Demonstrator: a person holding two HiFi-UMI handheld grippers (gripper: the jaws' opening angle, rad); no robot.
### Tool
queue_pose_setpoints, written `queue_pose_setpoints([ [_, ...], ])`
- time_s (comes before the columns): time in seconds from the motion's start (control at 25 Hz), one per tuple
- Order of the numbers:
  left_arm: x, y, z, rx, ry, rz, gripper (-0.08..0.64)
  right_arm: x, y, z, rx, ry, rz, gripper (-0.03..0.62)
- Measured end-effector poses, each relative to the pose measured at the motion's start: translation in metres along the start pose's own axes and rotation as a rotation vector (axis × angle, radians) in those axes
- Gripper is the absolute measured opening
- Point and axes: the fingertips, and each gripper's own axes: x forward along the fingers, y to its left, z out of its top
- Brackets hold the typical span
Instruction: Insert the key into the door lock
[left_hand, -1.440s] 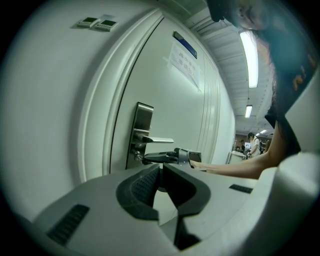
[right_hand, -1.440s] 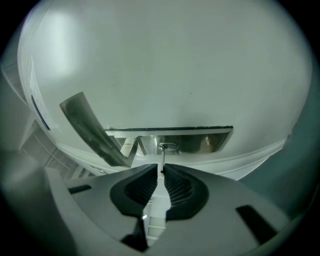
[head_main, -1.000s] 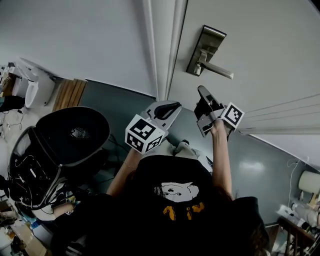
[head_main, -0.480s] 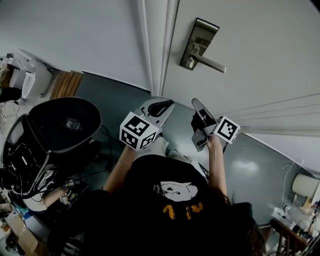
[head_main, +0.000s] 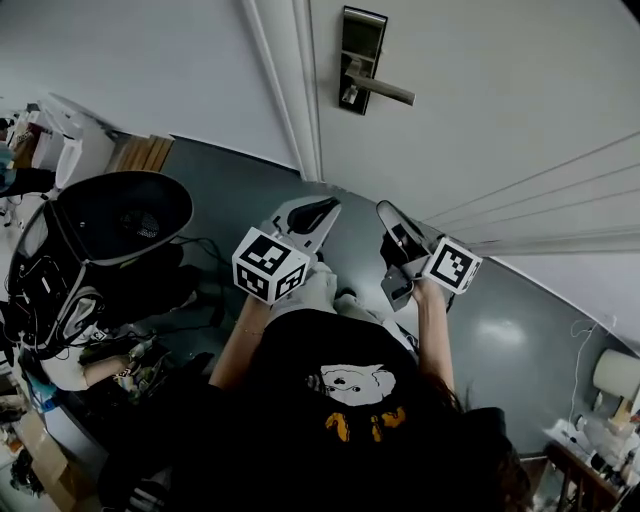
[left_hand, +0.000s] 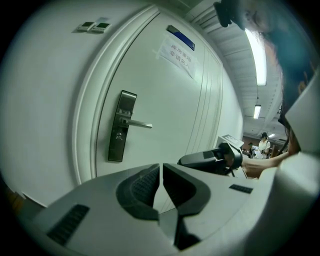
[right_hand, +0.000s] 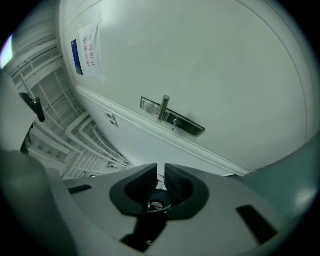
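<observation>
Well below the door lock (head_main: 362, 60), the right gripper (head_main: 388, 212) pinches the key (right_hand: 157, 205) and aims up at it, while the left gripper (head_main: 326, 207) is closed and empty.

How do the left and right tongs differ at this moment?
The left tongs are shut on nothing; the right tongs pinch a small metal piece, apparently the key. In the left tongs' view the lock stands upright; in the right tongs' view it lies sideways. Both hang short of the lock.

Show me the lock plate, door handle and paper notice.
lock plate (left_hand: 119, 145), left gripper view, lower part of plate.
door handle (head_main: 385, 92), head view, middle of lever.
paper notice (left_hand: 176, 56), left gripper view, sheet's centre.
</observation>
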Motion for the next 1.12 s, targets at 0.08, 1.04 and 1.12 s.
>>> queue_pose_setpoints([
  [0.08, -0.004, -0.016, -0.005, 0.004, 0.004, 0.003, 0.025, -0.012, 0.003, -0.007, -0.026, 0.013, -0.001, 0.034],
  [1.04, -0.083, -0.097, -0.049, 0.029, 0.014, 0.081, 0.025, -0.069, 0.07, -0.081, -0.723, 0.105, -0.015, 0.027],
  [1.12, -0.085, -0.097, -0.049, 0.032, 0.01, 0.082, 0.025, -0.068, 0.073, -0.081, -0.752, 0.099, -0.017, 0.026],
])
